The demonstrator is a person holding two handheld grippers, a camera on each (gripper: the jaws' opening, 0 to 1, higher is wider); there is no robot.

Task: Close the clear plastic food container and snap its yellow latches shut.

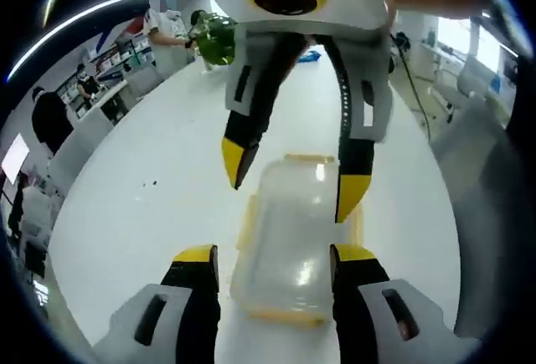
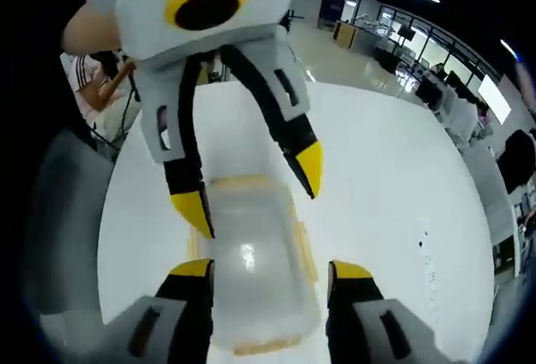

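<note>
Left gripper view looks down on a white table (image 1: pixel 151 155), and the clear plastic food container (image 1: pixel 289 238) lies flat on it, right in front of the left gripper (image 1: pixel 275 257) and partly between its two yellow-tipped jaws. Those jaws stand wide apart and hold nothing. The lid seems to be sitting on top of the box already, though it is see-through and I cannot be sure it is pressed down. Yellow latches (image 1: pixel 308 160) show along the edges, and the ones at the long sides look to stick out flat, so I think they are not snapped yet.

The right gripper (image 1: pixel 293 176) comes in from the far side, facing the left one. Its jaws are wide too, and its tips hang just over the far end of the box, one at each side.

In the right gripper view, the same box (image 2: pixel 251 272) sits between the right gripper's (image 2: pixel 270 272) own jaws, with the left gripper (image 2: pixel 255 192) hanging over its far end.

So the step in hand looks like getting both tools lined up over the lid. Next, I think, each tip must go down onto a latch and push it until it clicks, while the other tool keeps the box from sliding on the smooth table.
</note>
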